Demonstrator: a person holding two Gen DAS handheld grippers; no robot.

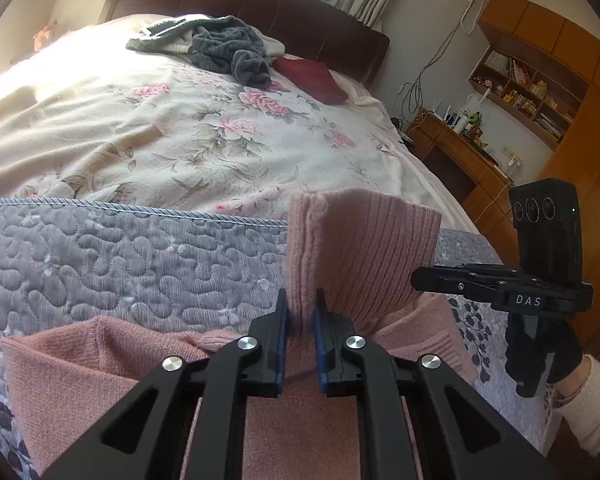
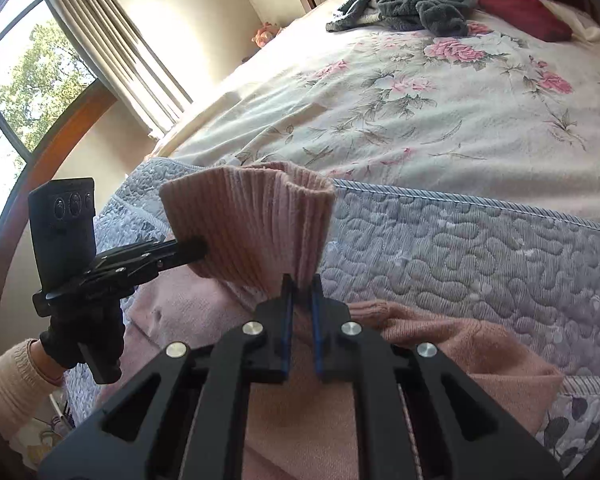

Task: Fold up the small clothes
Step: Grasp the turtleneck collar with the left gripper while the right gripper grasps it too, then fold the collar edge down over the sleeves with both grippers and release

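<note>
- Left wrist view: your left gripper (image 1: 301, 304) pinches the pink sweater's (image 1: 340, 420) ribbed hem (image 1: 360, 248), lifted over the quilt (image 1: 120, 264).
- Your right gripper (image 2: 301, 290) pinches the hem's other end.

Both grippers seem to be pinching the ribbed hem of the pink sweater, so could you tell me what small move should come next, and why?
Probably carry the ribbed hem forward and lay it flat. The left gripper and right gripper each pinch it, so it stands upright above the pink sweater, which lies bunched on the grey quilt.
</note>
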